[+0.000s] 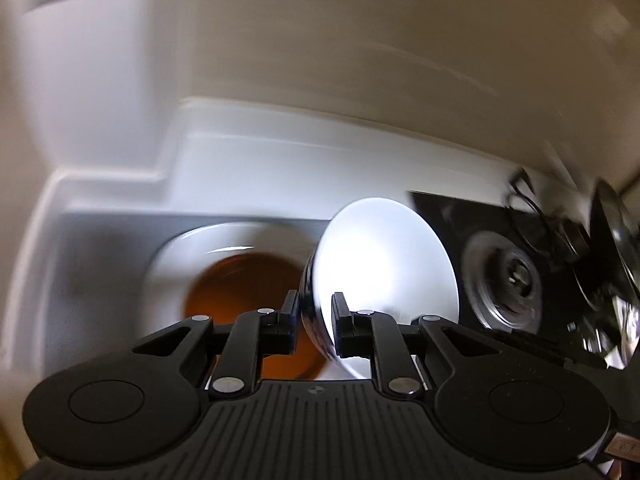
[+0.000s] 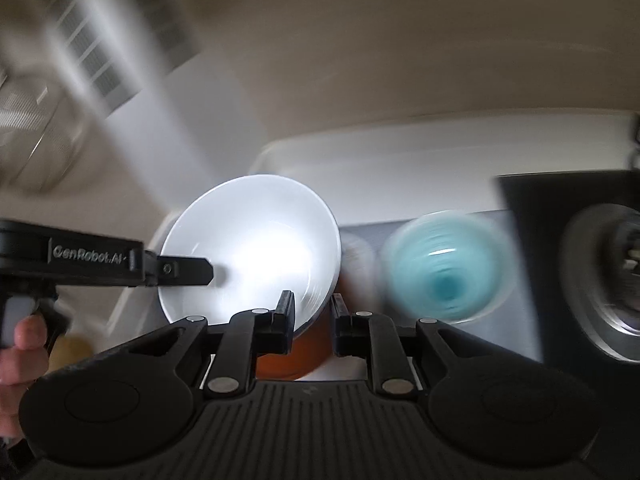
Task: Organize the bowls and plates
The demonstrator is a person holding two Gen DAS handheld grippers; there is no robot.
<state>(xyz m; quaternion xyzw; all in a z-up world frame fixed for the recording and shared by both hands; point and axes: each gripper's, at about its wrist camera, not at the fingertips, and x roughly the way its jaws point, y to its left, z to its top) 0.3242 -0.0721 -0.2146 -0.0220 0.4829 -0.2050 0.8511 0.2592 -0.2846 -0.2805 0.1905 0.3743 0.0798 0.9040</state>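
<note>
A white bowl [image 1: 384, 264] hangs tilted in the air, and my left gripper [image 1: 316, 320] is shut on its near rim. The same white bowl [image 2: 256, 248] shows in the right wrist view, where my right gripper [image 2: 314, 314] is shut on its lower right rim. My left gripper [image 2: 210, 274] comes in from the left there and clamps the opposite rim, with a person's hand [image 2: 24, 344] on its handle. Below the bowl an orange-brown bowl [image 1: 240, 288] sits in a white plate [image 1: 172, 264] on a grey mat [image 1: 100, 260]. Both views are motion-blurred.
A teal bowl [image 2: 444, 268] sits on the grey mat to the right. A black stove top with a burner [image 1: 508, 280] lies further right, with a glass lid [image 1: 616, 240] at its edge. A vent grille [image 2: 96, 52] and a mesh strainer [image 2: 32, 140] are at upper left.
</note>
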